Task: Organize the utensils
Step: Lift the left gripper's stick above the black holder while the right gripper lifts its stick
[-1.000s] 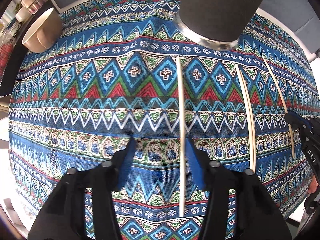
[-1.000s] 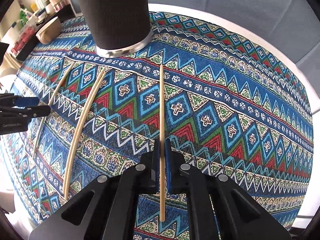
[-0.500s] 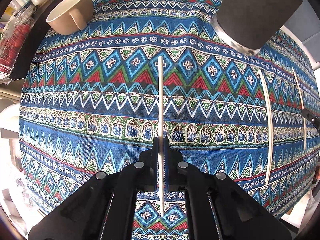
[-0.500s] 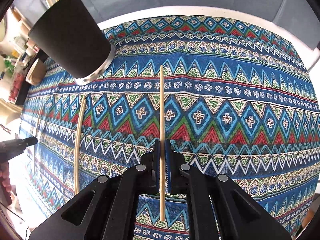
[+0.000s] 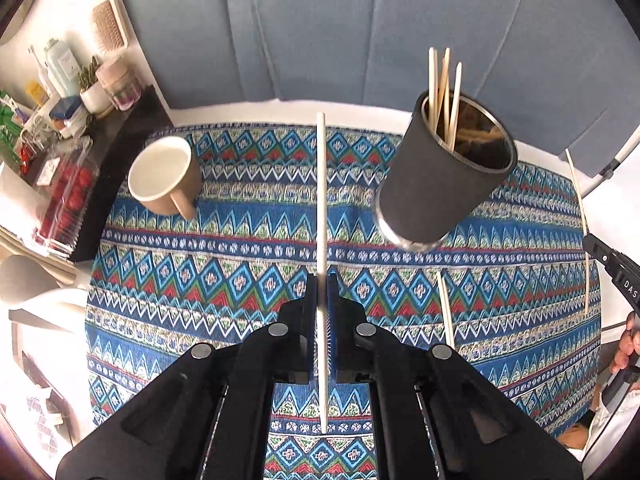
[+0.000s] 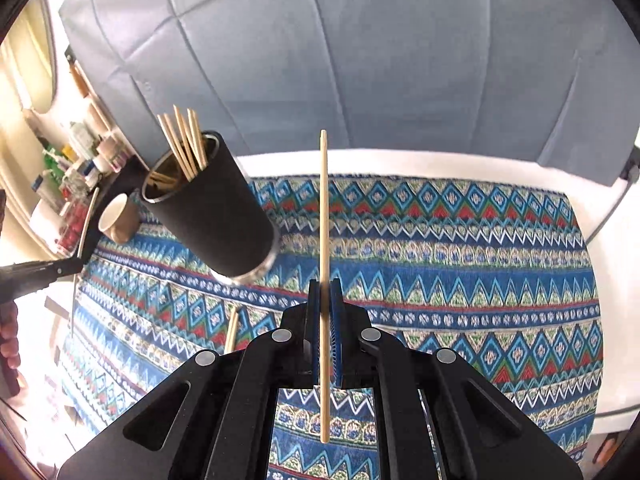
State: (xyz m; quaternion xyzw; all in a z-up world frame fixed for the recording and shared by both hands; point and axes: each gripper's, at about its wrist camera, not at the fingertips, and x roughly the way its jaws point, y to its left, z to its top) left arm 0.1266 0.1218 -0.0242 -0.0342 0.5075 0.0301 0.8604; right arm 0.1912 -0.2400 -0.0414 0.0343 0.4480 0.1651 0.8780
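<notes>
My left gripper [image 5: 321,280] is shut on a pale chopstick [image 5: 321,200] and holds it raised above the patterned cloth. My right gripper [image 6: 325,284] is shut on a wooden chopstick [image 6: 324,208], also raised. A black cylindrical holder [image 5: 436,184] with several chopsticks in it stands on the cloth, right of the left gripper and left of the right gripper [image 6: 212,208]. One loose chopstick [image 5: 445,308] lies on the cloth near the holder's base; it also shows in the right wrist view [image 6: 231,330]. The right gripper and its chopstick [image 5: 578,232] show at the left view's right edge.
A beige mug [image 5: 162,182] stands at the cloth's far left. A black shelf [image 5: 120,168] with jars and boxes borders the left side. A blue padded backrest [image 6: 360,60] rises behind the table. The white table edge [image 6: 608,280] shows right of the cloth [image 5: 240,280].
Both grippers have lifted and tilted up with their chopsticks, so the holder's open top and the backrest now show. A second earlier the left gripper was open around its chopstick.
</notes>
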